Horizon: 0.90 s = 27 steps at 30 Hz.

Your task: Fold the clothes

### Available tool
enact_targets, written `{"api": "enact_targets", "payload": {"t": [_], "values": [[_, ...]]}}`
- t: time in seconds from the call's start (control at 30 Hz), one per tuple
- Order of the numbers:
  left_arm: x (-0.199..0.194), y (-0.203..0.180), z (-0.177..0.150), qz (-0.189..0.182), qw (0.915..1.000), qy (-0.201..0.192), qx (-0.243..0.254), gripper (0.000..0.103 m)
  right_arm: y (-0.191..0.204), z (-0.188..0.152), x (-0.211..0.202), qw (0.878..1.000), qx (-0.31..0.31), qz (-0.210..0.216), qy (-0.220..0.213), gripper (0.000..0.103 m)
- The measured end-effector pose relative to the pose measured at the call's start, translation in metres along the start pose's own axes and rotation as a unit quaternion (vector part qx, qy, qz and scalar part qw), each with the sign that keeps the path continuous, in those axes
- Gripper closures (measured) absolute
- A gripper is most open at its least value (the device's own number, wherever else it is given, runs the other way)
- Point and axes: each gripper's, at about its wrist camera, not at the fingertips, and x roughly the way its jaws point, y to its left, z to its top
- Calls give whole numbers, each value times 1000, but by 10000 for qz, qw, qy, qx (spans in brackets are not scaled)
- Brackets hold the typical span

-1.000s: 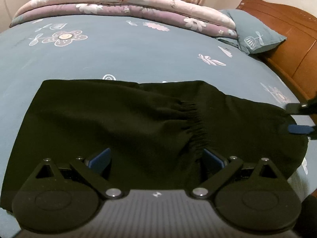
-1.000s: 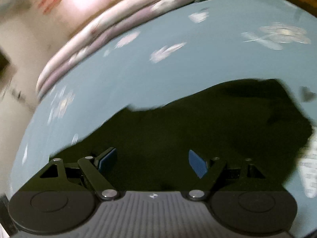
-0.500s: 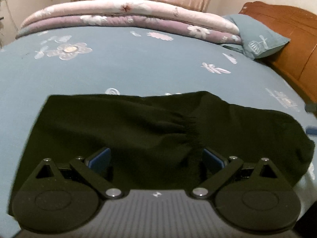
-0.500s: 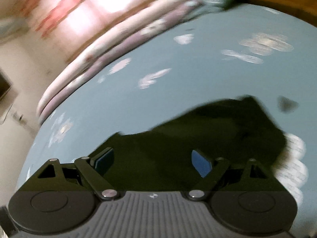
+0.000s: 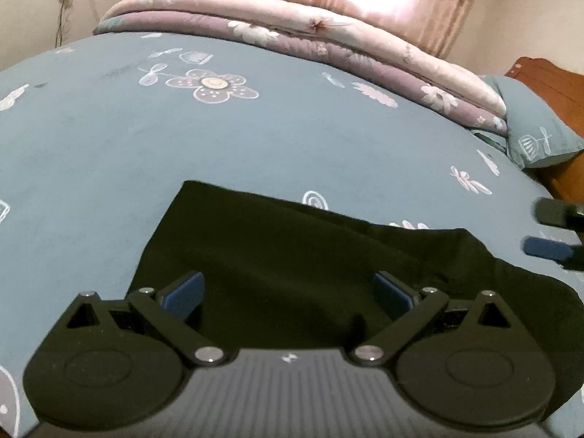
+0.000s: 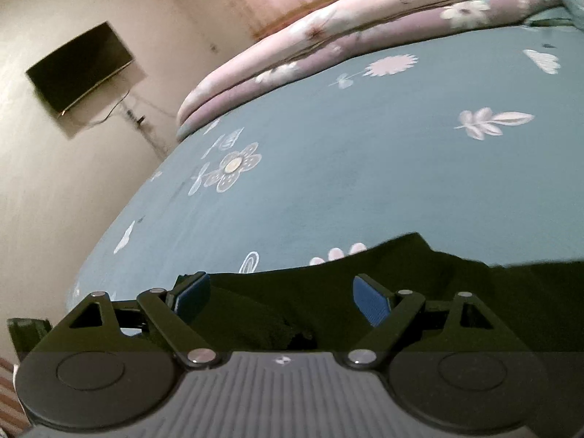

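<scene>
A black garment (image 5: pixel 292 273), folded into a flat, roughly oblong shape, is lying on the blue floral bedsheet (image 5: pixel 255 146) near the closest edge of the bed, its far edge running straight across the sheet. The left gripper (image 5: pixel 290 292) is hovering just above the near part of the cloth with its blue-padded fingers (image 5: pixel 182 292) standing spread wide, nothing pinched between them. At the right border of the left wrist view, the right gripper (image 5: pixel 551 230) is showing as two blurred tips, one above the other, beside the garment's right end and apart from it. In the right wrist view, that same gripper (image 6: pixel 281 295) is tilting over the black fabric (image 6: pixel 401 292), its jaws also standing wide apart and gripping nothing. A folded pink and lilac quilt (image 5: pixel 292 25) is resting along the far side of the bed, a blue pillow (image 5: pixel 536 124) is leaning against the wooden headboard (image 5: pixel 547 80), and a dark television (image 6: pixel 78 67) is hanging on the wall.
</scene>
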Motion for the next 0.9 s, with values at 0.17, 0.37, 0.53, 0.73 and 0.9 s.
{"api": "enact_targets", "payload": {"t": [0.17,0.37,0.53,0.73,0.9], "values": [[14,2,-2,36,10000,64,-54,5,-3,-1,16,9998,119,137,64,14],[12,3,-4,-6,10000,53,-82,5,-4,-3,22,9993,252,211,165,14],[10,6,-8,-159,9998,107,-112,5,31,24,39,9947,45,930,437,14],[14,15,-13,-256,9991,184,-296,5,97,72,129,9617,-344,2207,1589,11],[16,19,-15,-306,9988,172,-345,5,128,78,214,9322,-175,2644,2466,11]]}}
